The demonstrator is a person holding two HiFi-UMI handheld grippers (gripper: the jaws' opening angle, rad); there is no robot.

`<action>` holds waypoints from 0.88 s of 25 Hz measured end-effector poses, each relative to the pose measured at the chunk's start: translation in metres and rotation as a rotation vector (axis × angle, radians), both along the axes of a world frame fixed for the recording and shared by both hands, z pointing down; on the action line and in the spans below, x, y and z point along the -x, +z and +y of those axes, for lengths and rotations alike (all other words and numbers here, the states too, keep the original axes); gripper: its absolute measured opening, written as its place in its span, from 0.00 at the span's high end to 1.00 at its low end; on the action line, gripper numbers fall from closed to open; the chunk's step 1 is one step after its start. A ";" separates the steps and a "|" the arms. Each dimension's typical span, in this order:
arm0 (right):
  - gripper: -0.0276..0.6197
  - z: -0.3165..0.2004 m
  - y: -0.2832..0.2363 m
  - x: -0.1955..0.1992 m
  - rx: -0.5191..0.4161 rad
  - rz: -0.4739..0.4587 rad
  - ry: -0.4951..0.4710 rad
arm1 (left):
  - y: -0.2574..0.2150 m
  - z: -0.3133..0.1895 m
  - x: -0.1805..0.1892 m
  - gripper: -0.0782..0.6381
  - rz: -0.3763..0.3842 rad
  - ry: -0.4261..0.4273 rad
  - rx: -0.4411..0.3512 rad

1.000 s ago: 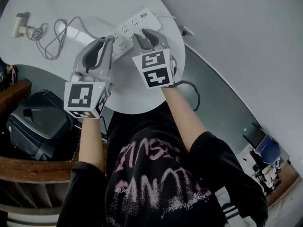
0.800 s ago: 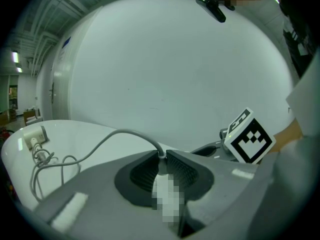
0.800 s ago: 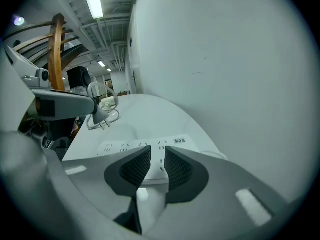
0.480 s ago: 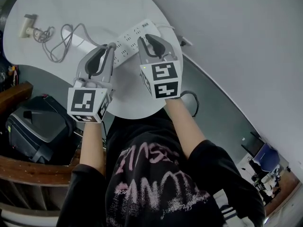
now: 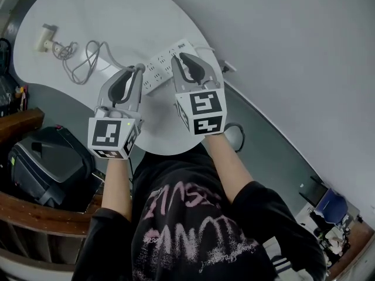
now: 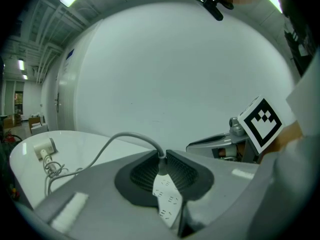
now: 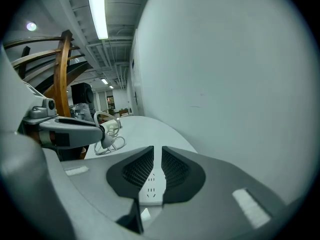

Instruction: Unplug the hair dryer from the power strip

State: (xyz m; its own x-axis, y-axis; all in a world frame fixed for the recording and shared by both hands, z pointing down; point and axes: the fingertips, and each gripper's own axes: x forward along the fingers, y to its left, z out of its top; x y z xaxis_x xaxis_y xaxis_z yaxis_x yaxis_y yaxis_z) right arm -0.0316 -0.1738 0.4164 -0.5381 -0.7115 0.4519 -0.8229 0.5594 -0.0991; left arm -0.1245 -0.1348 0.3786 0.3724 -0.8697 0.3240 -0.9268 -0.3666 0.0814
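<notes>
- The hair dryer (image 5: 45, 35) lies at the far left of the white worktop (image 5: 117, 16), well apart from both grippers.
- Its grey cord (image 5: 88, 63) loops rightward to the near end of the power strip.
- The left hand-held gripper (image 5: 138, 69) sits at that end. Its 2 jaws are pressed almost together and appear to pinch the plug (image 6: 160, 165).
- The power strip (image 5: 157, 69) runs long-ways from the left gripper up and to the right.
- The right hand-held gripper (image 5: 179, 59) hovers over the middle of the strip, jaws nearly together on nothing.
- The left gripper is nearer, so it likely pulls the plug away from the strip's face.
</notes>
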 end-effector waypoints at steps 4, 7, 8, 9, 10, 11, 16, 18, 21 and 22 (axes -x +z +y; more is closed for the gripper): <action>0.85 0.001 -0.010 0.001 -0.020 -0.006 -0.008 | -0.007 0.002 0.003 0.81 0.004 -0.019 -0.013; 0.86 0.002 -0.016 0.001 -0.035 -0.008 -0.009 | -0.011 0.002 0.005 0.81 0.007 -0.031 -0.024; 0.86 0.002 -0.019 0.001 -0.041 -0.010 -0.007 | -0.013 0.002 0.006 0.81 0.008 -0.034 -0.028; 0.87 0.002 -0.022 0.002 -0.047 -0.012 -0.006 | -0.015 0.002 0.007 0.81 0.011 -0.038 -0.032; 0.88 0.003 -0.025 0.002 -0.054 -0.014 -0.006 | -0.017 0.003 0.007 0.81 0.013 -0.041 -0.036; 0.88 0.003 -0.029 0.003 -0.063 -0.015 -0.007 | -0.018 0.003 0.008 0.81 0.015 -0.043 -0.040; 0.92 0.003 -0.045 0.002 -0.105 -0.022 -0.010 | -0.027 0.006 0.009 0.81 0.014 -0.054 -0.059; 0.92 0.004 -0.051 0.002 -0.118 -0.023 -0.011 | -0.031 0.007 0.009 0.81 0.015 -0.060 -0.067; 0.92 0.005 -0.057 0.002 -0.132 -0.025 -0.014 | -0.037 0.008 0.010 0.81 0.015 -0.067 -0.080; 0.92 0.005 -0.059 0.002 -0.134 -0.027 -0.016 | -0.039 0.008 0.010 0.81 0.013 -0.068 -0.084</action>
State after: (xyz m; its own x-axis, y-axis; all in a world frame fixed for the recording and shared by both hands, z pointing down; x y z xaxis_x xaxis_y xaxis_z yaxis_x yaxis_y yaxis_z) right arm -0.0331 -0.1690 0.3577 -0.5604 -0.7560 0.3382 -0.8121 0.5819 -0.0447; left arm -0.1343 -0.1269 0.3400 0.3150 -0.9170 0.2445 -0.9489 -0.3087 0.0648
